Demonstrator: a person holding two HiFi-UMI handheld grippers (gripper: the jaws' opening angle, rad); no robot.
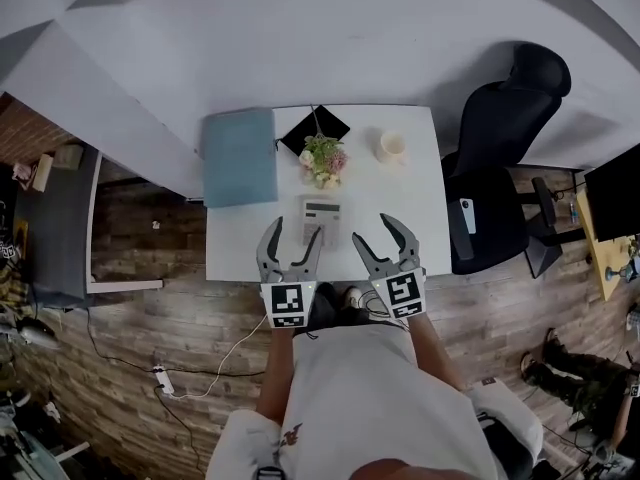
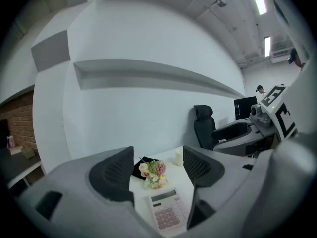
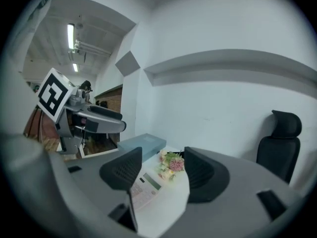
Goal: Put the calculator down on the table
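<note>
A white calculator (image 1: pixel 321 218) lies flat on the white table (image 1: pixel 410 238), near its front edge and just in front of a small bunch of flowers (image 1: pixel 322 160). My left gripper (image 1: pixel 291 242) hangs open above the table's front edge, left of the calculator, with nothing between its jaws. Beside it my right gripper (image 1: pixel 385 240) is open too and holds nothing. In the left gripper view the calculator (image 2: pixel 167 209) shows below and between the jaws of the left gripper (image 2: pixel 155 169), well apart from them. The right gripper view has the calculator (image 3: pixel 145 190) low between the jaws of the right gripper (image 3: pixel 161 166).
On the table stand a blue-grey box (image 1: pixel 240 156) at the left, a black square object (image 1: pixel 315 128) behind the flowers and a white cup (image 1: pixel 392 147) at the back right. A black office chair (image 1: pixel 500 168) sits right of the table. A white cable (image 1: pixel 215 363) runs over the wooden floor.
</note>
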